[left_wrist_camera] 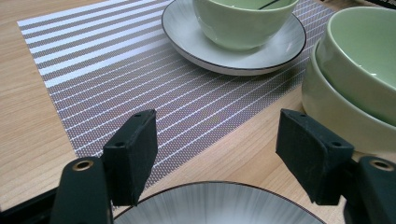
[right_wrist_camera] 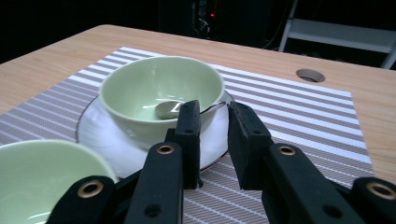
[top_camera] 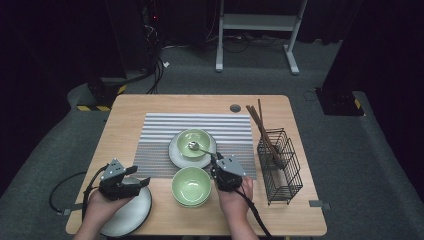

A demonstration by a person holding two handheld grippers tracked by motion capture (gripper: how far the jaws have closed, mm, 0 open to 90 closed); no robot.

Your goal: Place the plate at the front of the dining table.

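My right gripper (right_wrist_camera: 212, 122) is open a crack just past the spoon (right_wrist_camera: 170, 108), which rests in the bowl (right_wrist_camera: 159, 95) on the plate (top_camera: 176, 156). Left gripper (left_wrist_camera: 215, 154) gapes empty. A bump could flip the spoon out.

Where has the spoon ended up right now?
The spoon lies in the green bowl on the plate at the middle of the striped mat, its handle over the rim toward the right hand-held gripper.
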